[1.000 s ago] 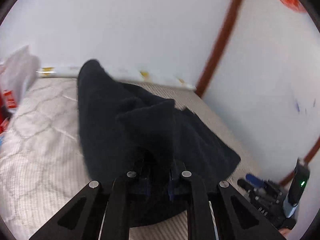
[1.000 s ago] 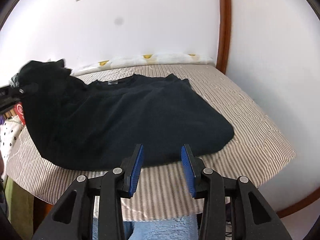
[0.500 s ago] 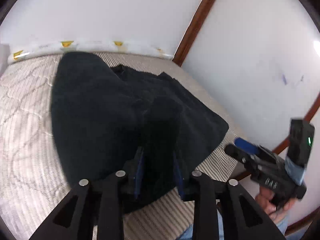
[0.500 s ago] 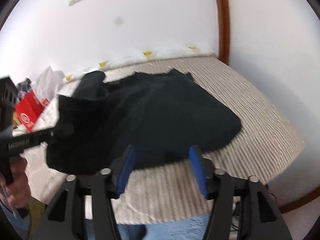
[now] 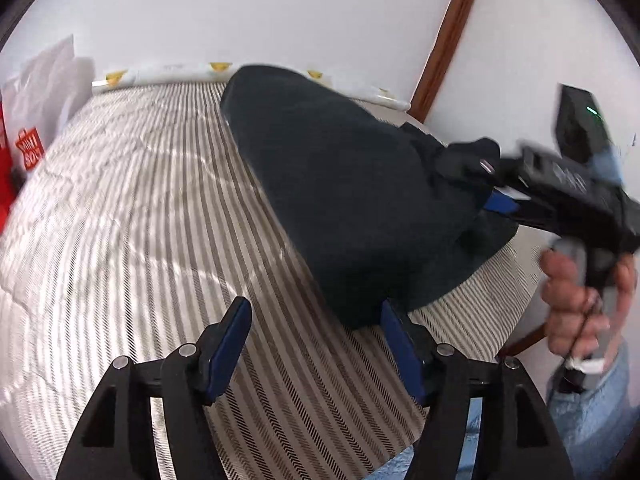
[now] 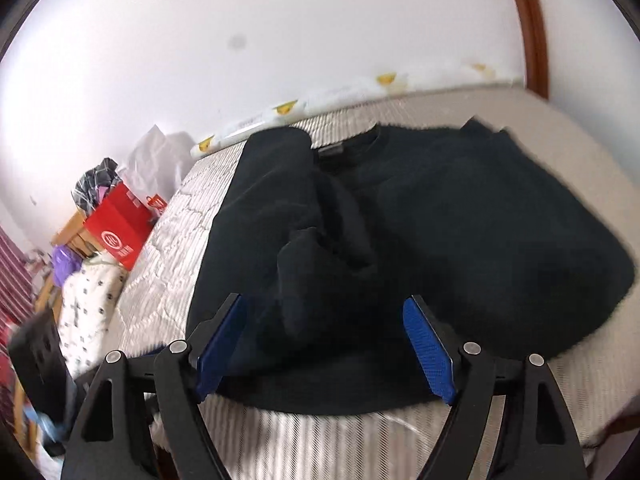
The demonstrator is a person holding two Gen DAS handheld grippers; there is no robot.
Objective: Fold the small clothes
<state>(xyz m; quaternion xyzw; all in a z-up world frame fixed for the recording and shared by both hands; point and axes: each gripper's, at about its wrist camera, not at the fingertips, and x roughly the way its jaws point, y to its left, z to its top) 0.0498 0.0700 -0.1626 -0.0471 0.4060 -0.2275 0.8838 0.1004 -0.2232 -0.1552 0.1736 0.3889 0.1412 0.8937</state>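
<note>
Garment: we see the black sweater (image 6: 460, 240) lying on the striped bed (image 5: 140, 208), one side folded over the middle.
Left hand-held gripper (image 5: 316, 344): our jaws are opening, nothing between them; the sweater's near corner lies just ahead, by the right finger.
Right hand-held gripper (image 6: 326, 346): our jaws are opening astride the sweater's near edge, pads off the cloth.

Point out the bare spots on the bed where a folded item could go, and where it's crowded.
Free: the striped mattress between the black garment and the white bag, and the near edge strip by the left hand-held gripper. Crowded: the garment's side, where the right hand-held gripper reaches in.
</note>
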